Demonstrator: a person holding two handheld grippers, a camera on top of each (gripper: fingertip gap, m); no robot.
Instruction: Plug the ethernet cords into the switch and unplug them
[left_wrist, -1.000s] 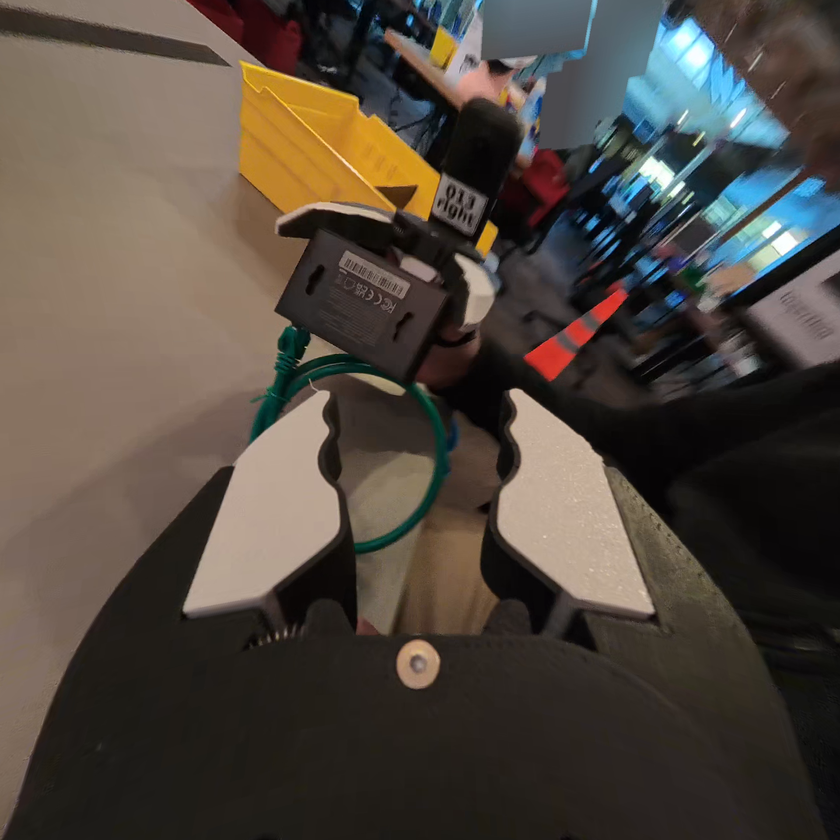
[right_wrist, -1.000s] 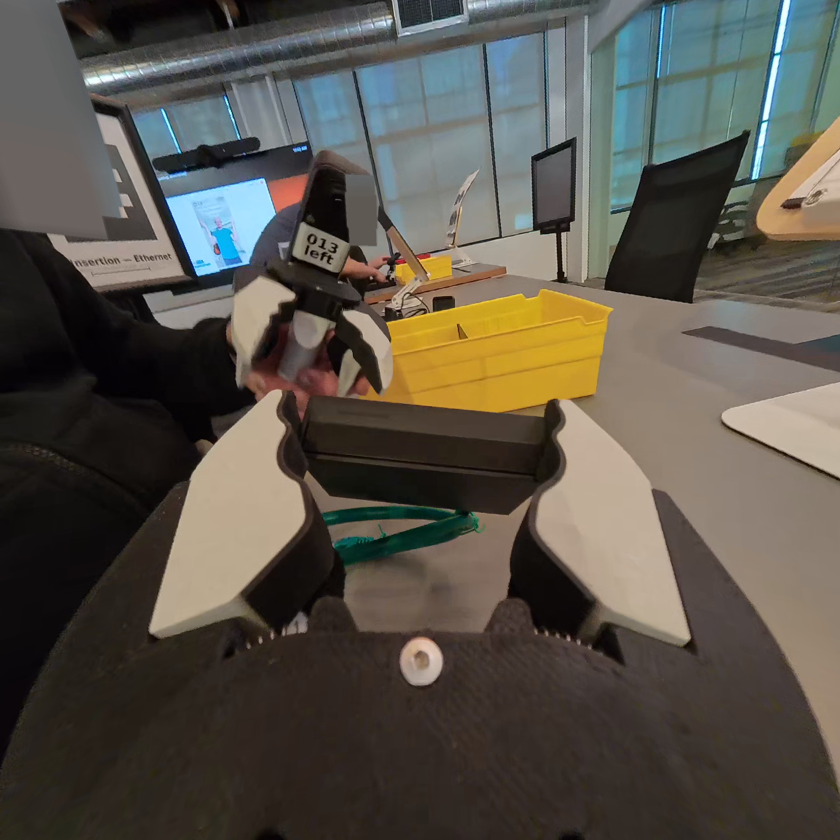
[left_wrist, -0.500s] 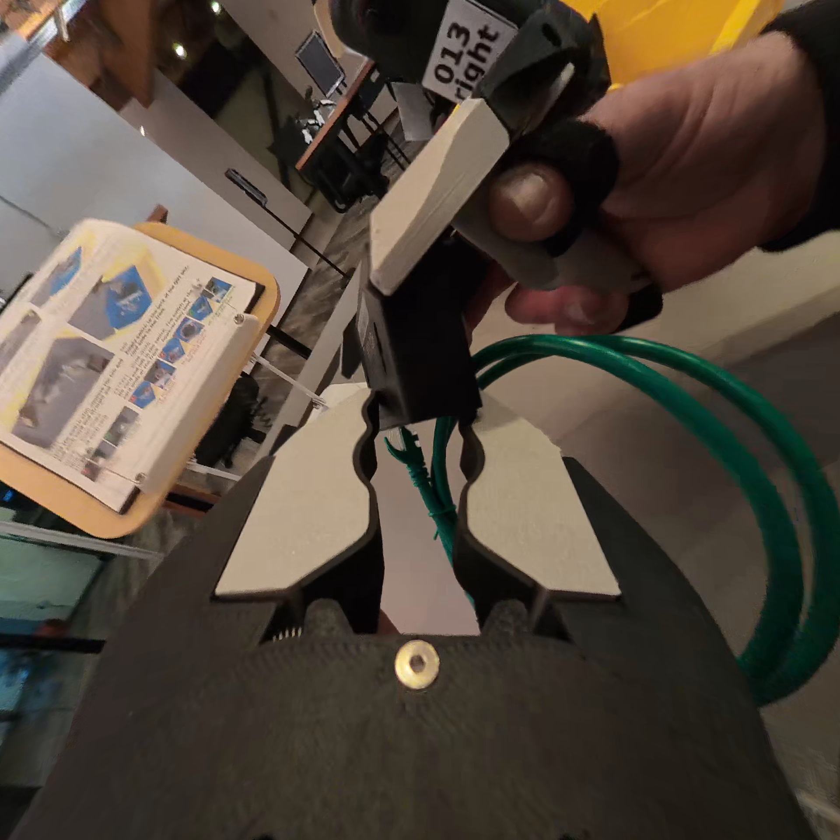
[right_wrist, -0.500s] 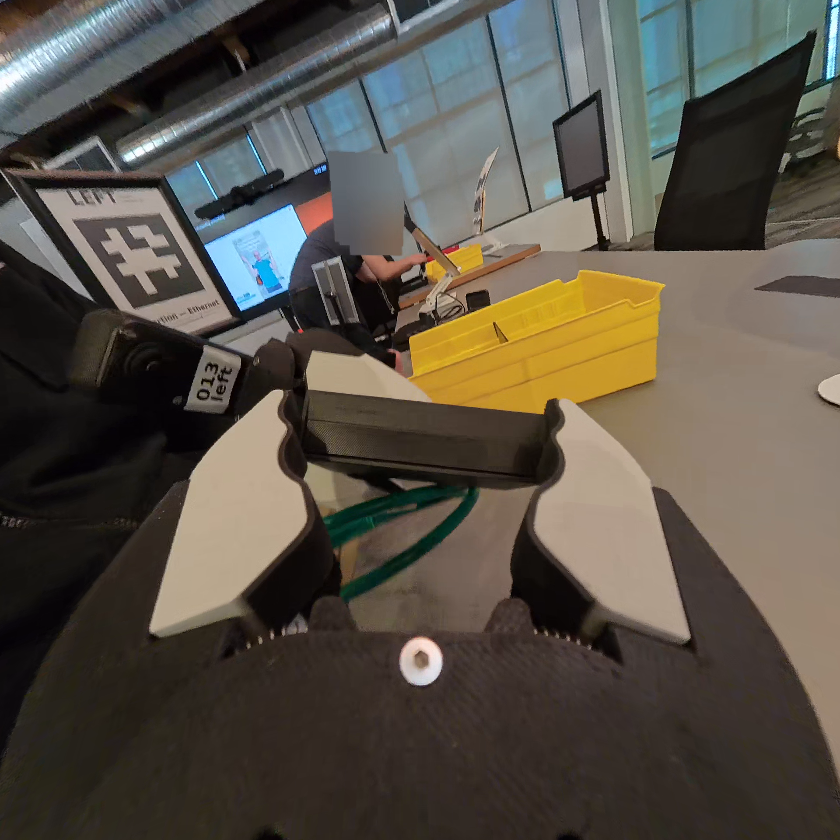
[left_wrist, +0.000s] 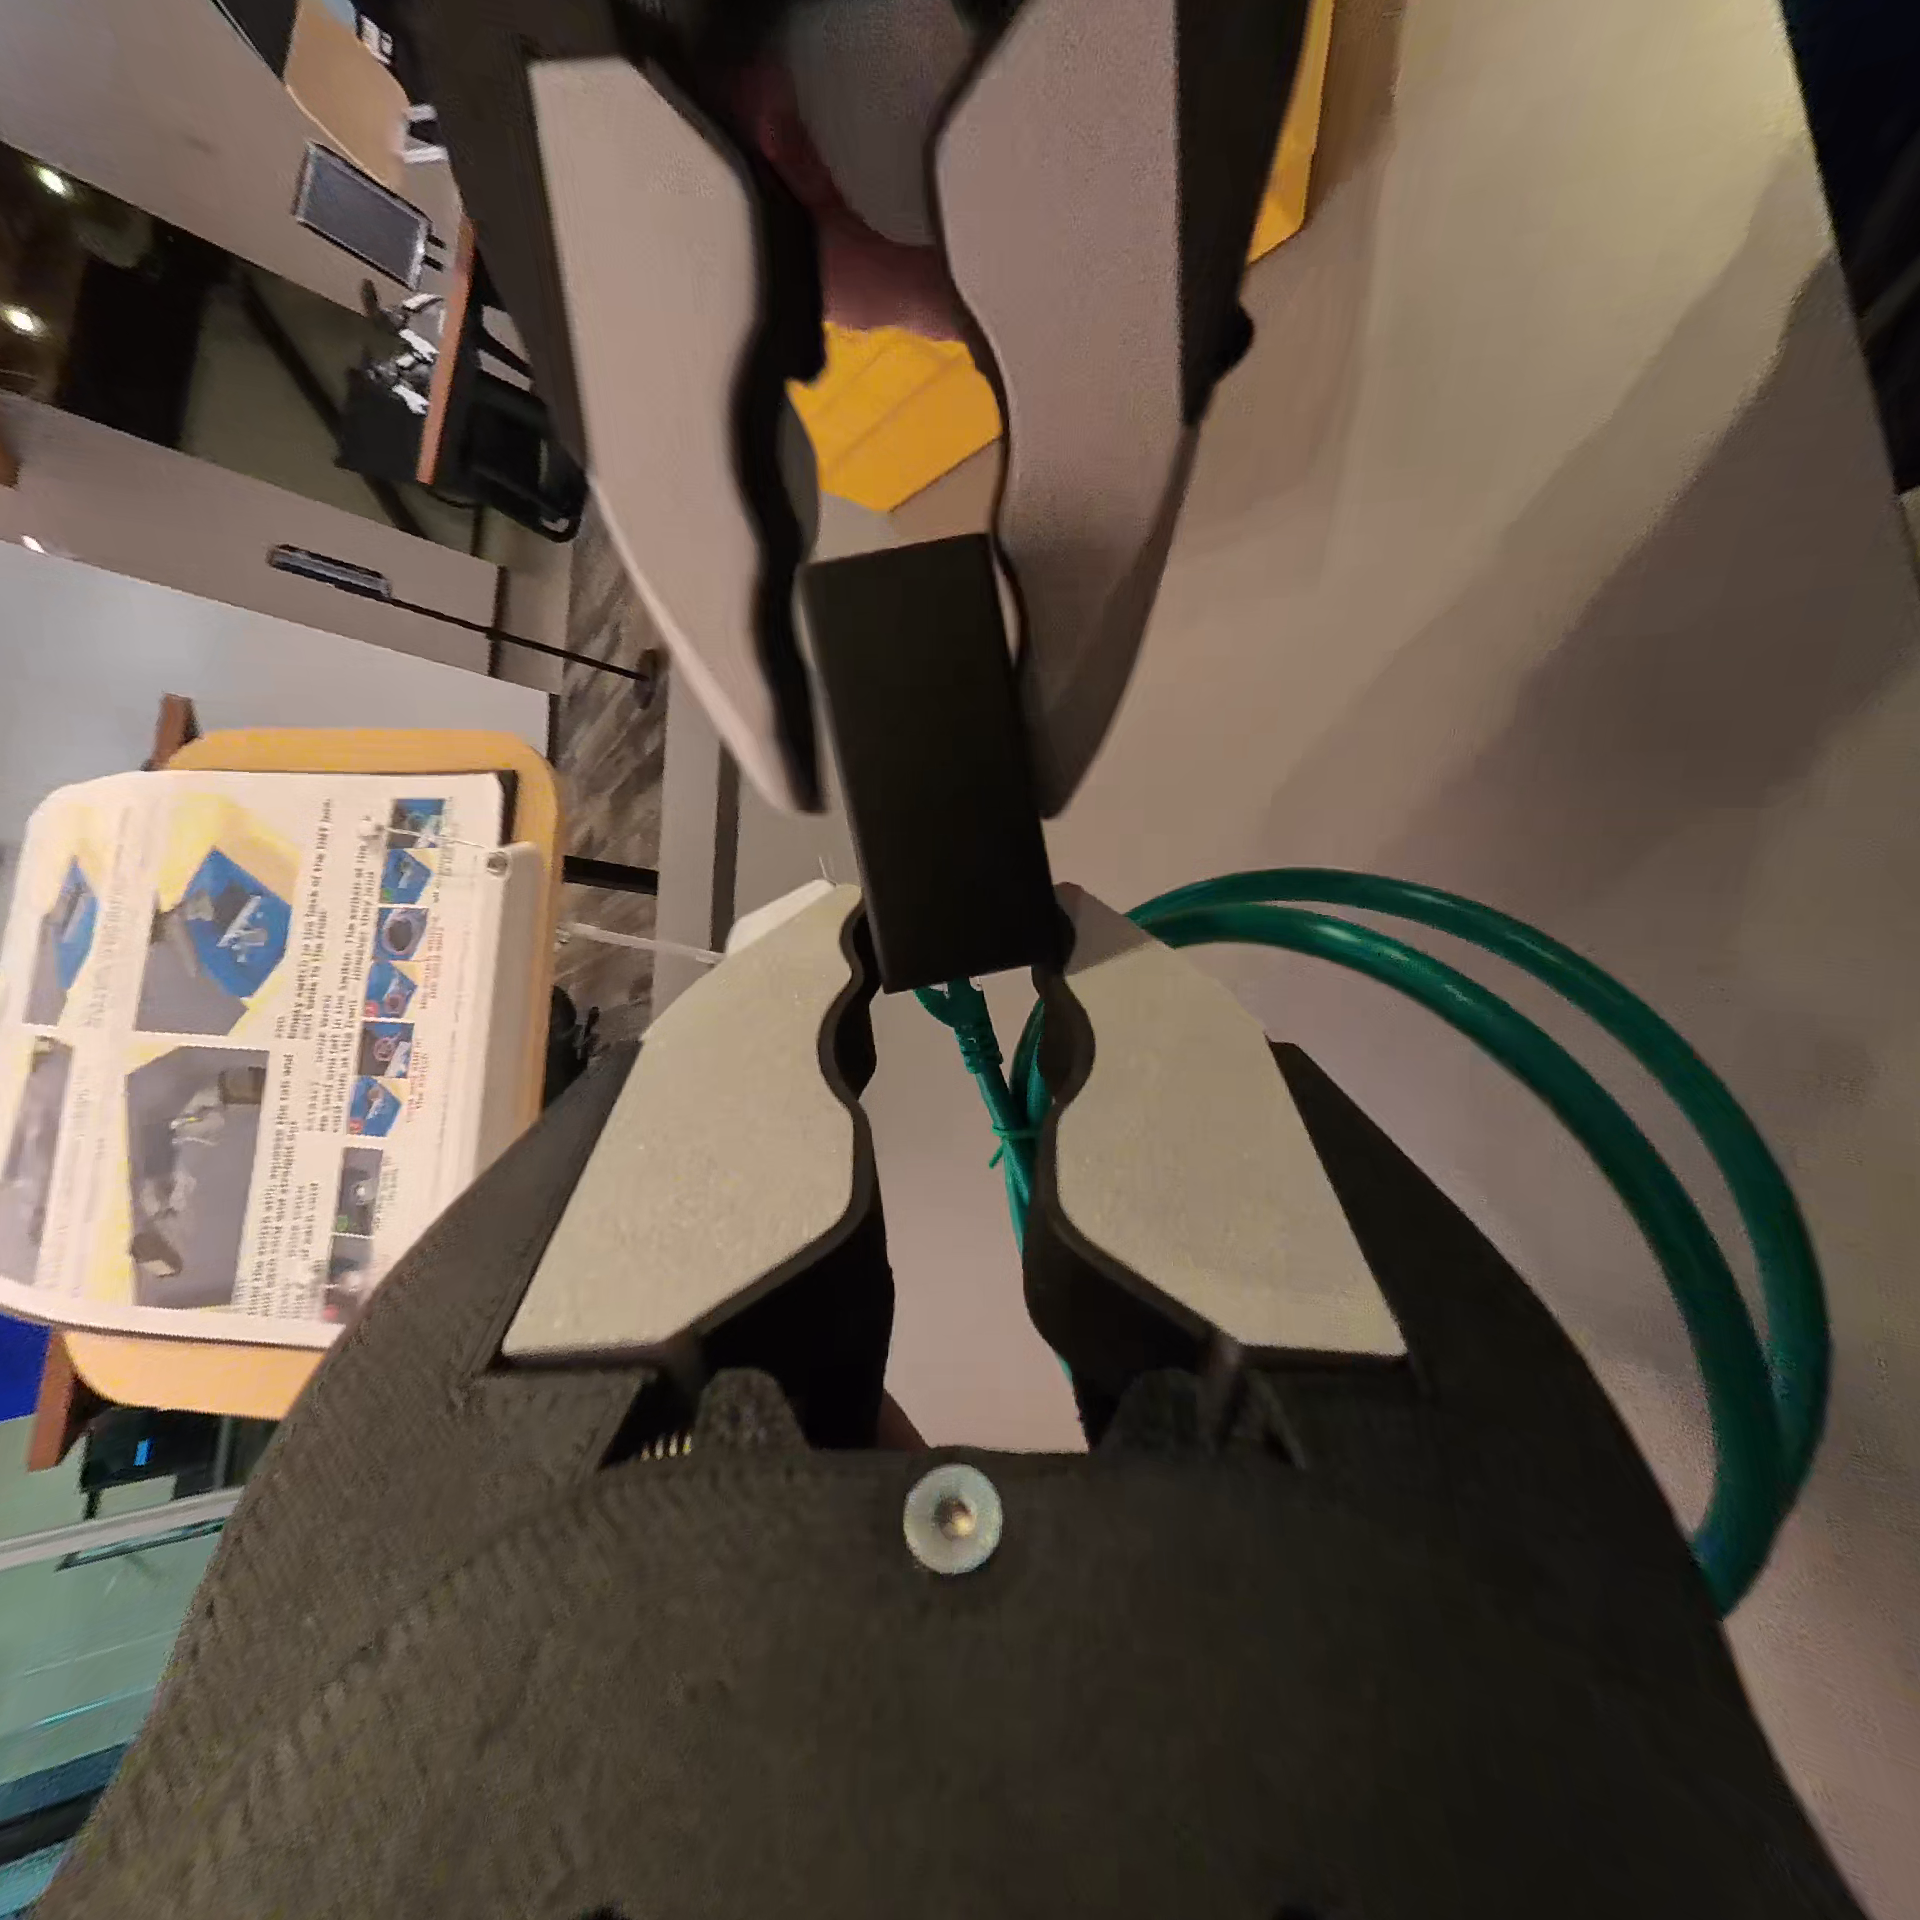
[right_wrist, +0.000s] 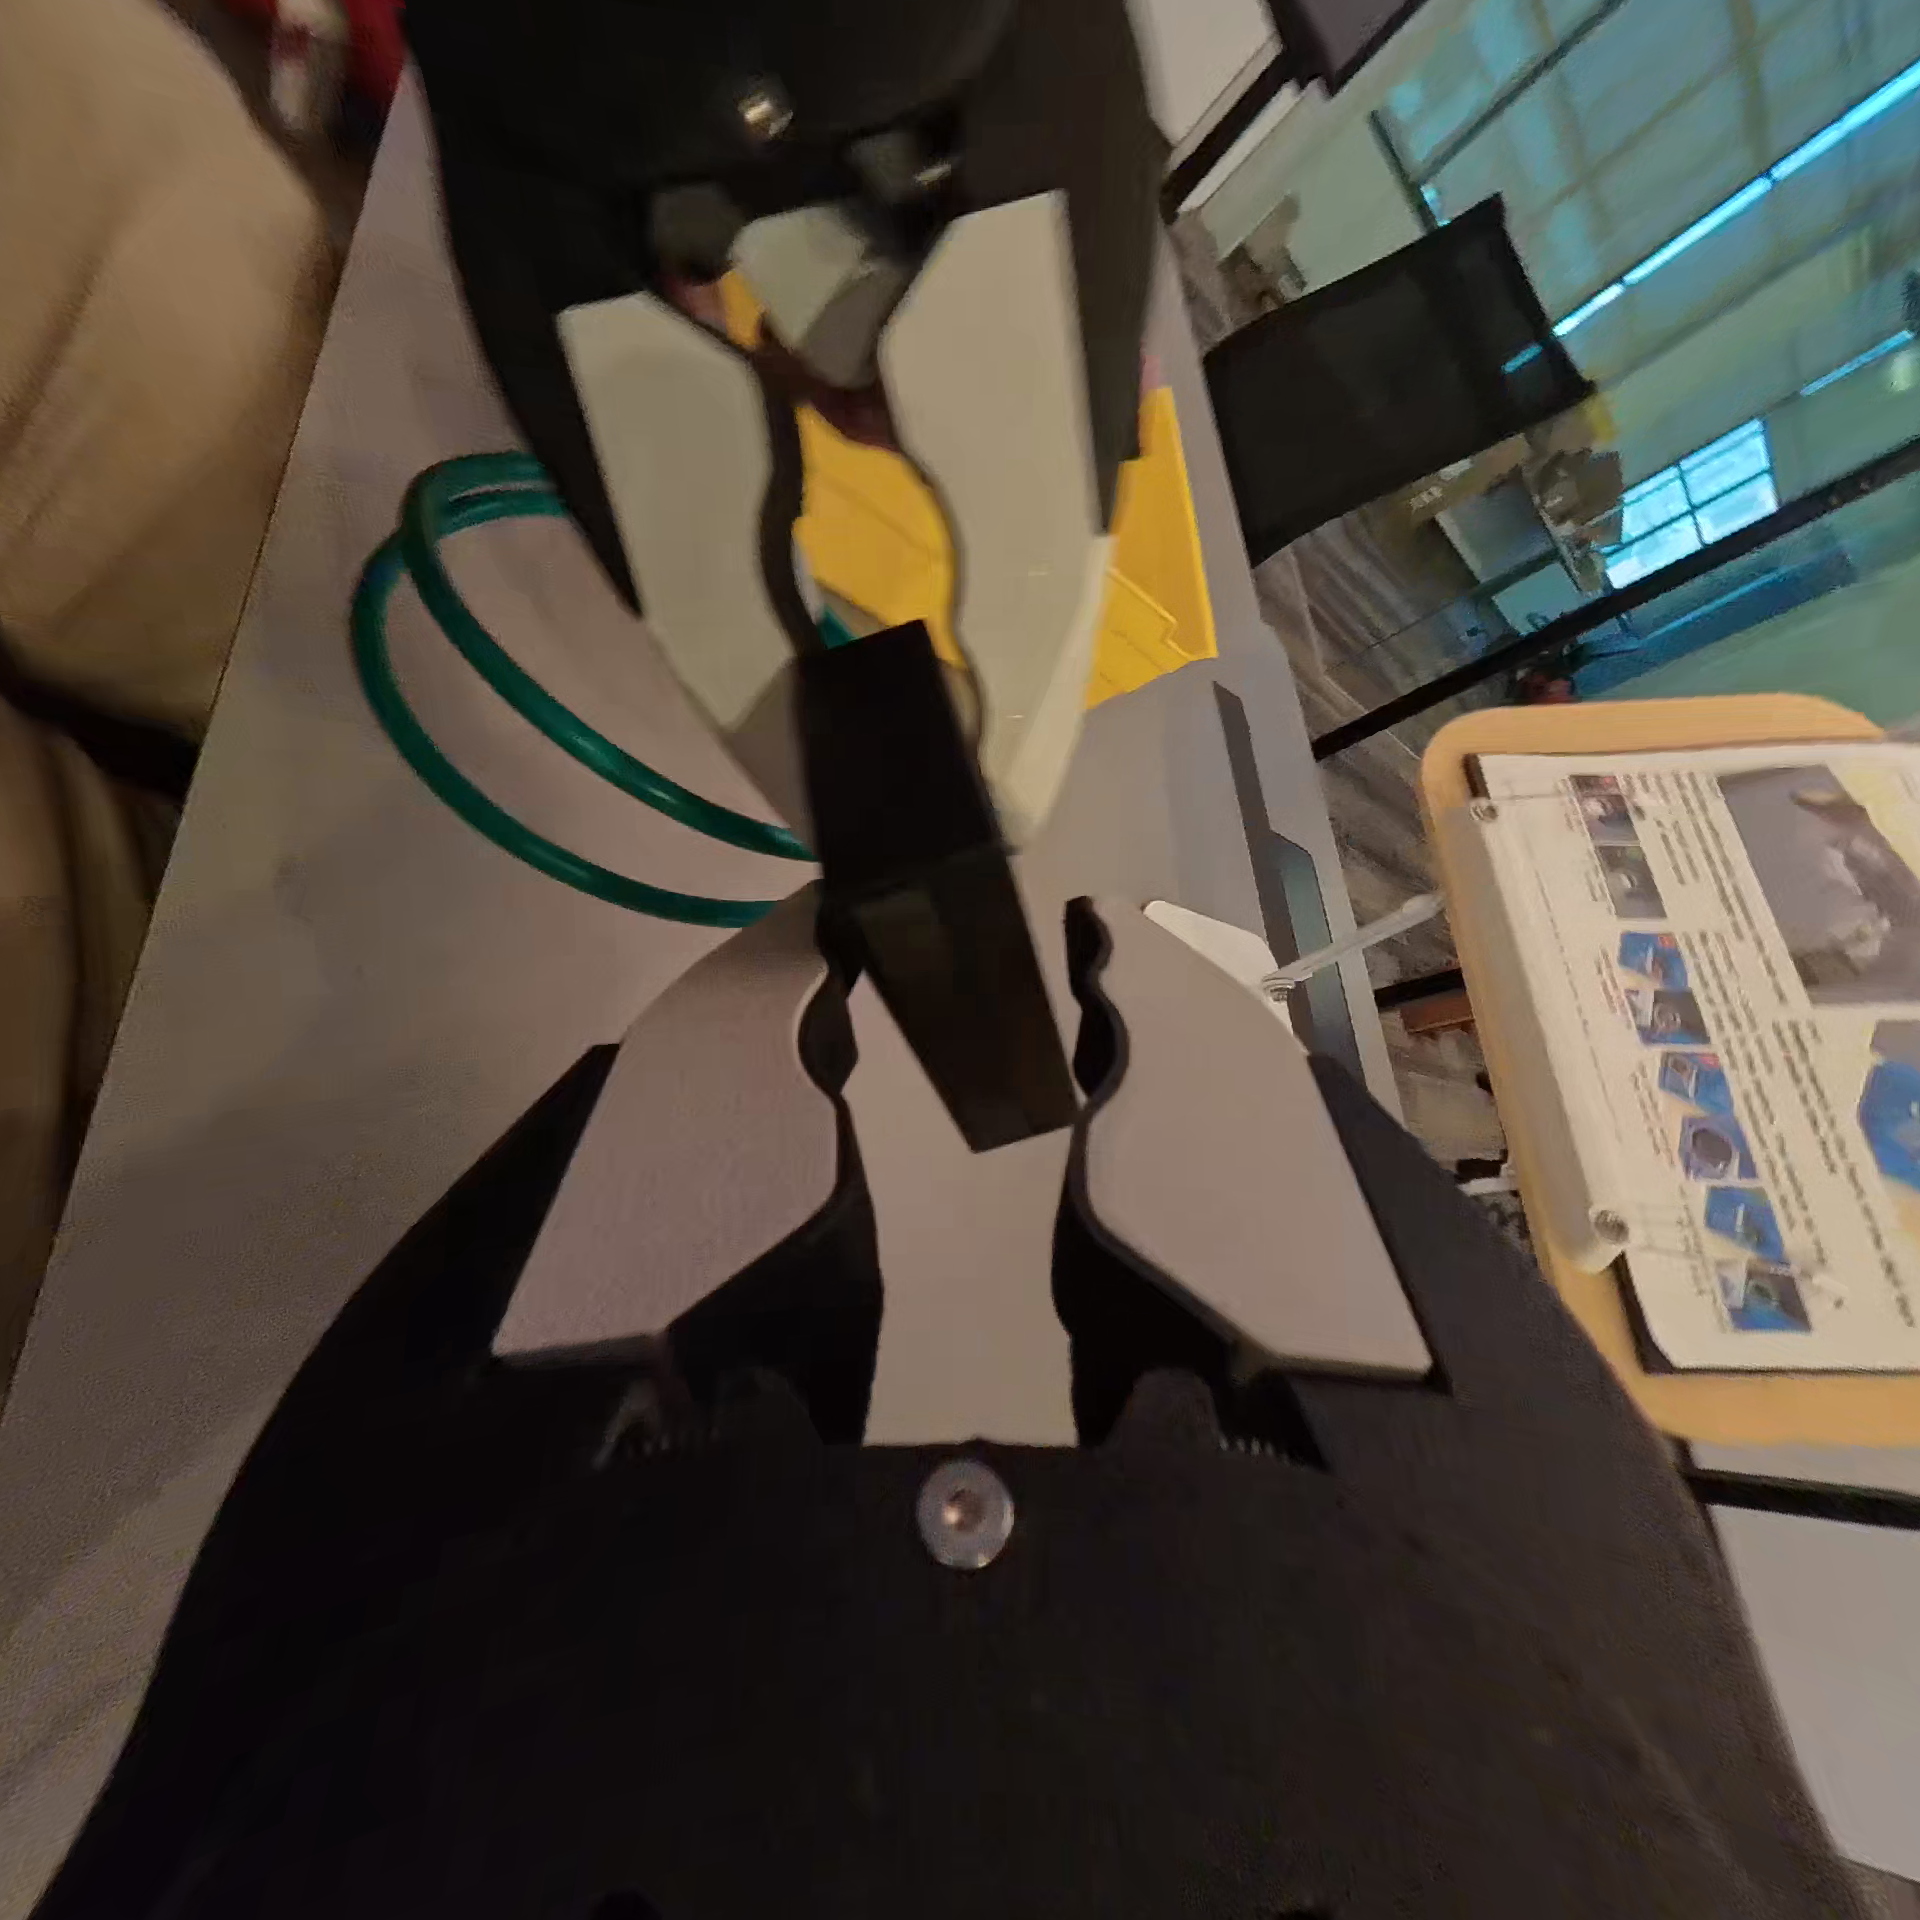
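The black switch (left_wrist: 925, 748) hangs in the air, held end-on between both grippers. My left gripper (left_wrist: 956, 935) is shut on its near end, and the right gripper (left_wrist: 925, 800) clamps its far end from above. In the right wrist view the switch (right_wrist: 945, 997) sits tilted between my right gripper (right_wrist: 951, 925) jaws, touching both, with the left gripper (right_wrist: 894, 769) clamped on its other end. A coiled green ethernet cord (left_wrist: 1558, 1039) lies on the table below, its plug (left_wrist: 966, 1029) just behind the switch. The cord also shows in the right wrist view (right_wrist: 499, 748). The switch's ports are hidden.
The grey table (left_wrist: 1558, 623) carries a yellow bin (left_wrist: 894, 436) behind the grippers. A printed instruction sheet on a tan clipboard stand (left_wrist: 239, 1039) stands off the table edge and shows in the right wrist view (right_wrist: 1714, 1039). A dark monitor (right_wrist: 1392, 384) is farther back.
Both views have rolled sideways. The right gripper, which held the switch wide across its length, now grips it narrowly across its thin side. The left gripper has closed on the other end.
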